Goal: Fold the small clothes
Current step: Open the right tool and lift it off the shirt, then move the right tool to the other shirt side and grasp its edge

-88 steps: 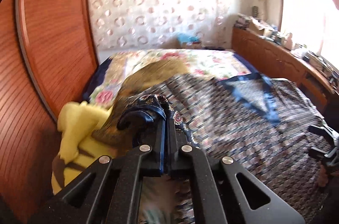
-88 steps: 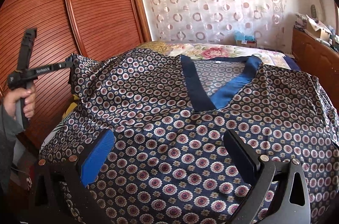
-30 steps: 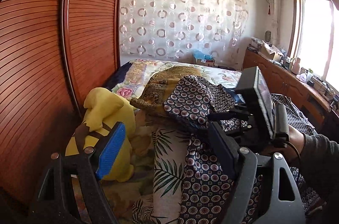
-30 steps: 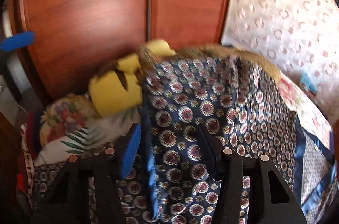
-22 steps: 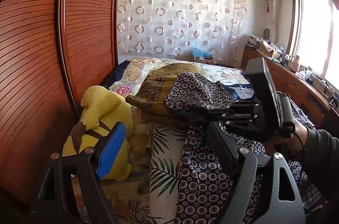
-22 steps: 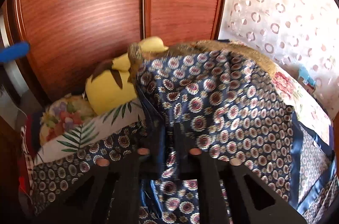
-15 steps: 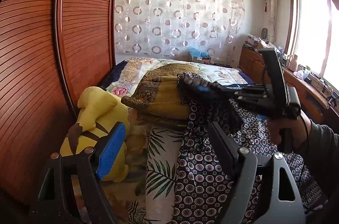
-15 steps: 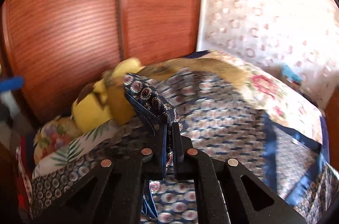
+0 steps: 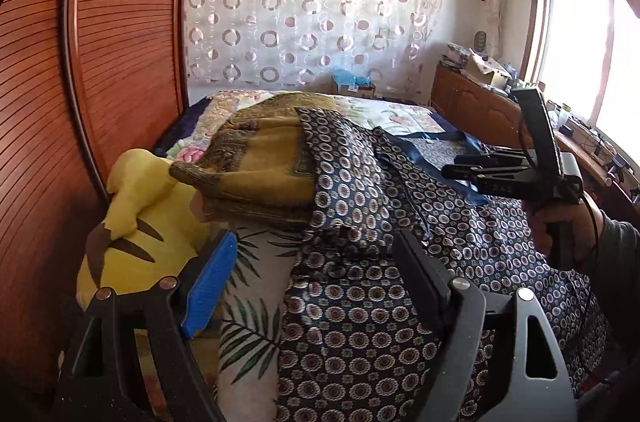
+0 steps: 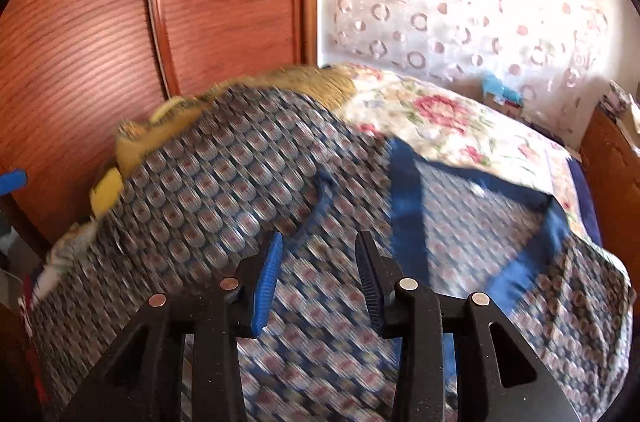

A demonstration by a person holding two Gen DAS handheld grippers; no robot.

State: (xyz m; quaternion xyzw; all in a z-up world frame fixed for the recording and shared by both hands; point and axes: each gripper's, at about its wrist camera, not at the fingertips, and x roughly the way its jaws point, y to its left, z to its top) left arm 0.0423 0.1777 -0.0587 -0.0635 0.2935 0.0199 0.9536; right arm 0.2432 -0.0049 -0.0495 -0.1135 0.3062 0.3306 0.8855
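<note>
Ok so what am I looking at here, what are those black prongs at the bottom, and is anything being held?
Those prongs are two hand-held grippers, each with a camera looking along its fingers. One picture comes from the left gripper, open and empty. The other comes from the right gripper, whose jaws are opening with nothing between them; the left view shows a hand gripping its handle. On the bed lies a navy patterned garment with a blue neckband, beside a mustard cloth and a yellow plush toy.
</note>
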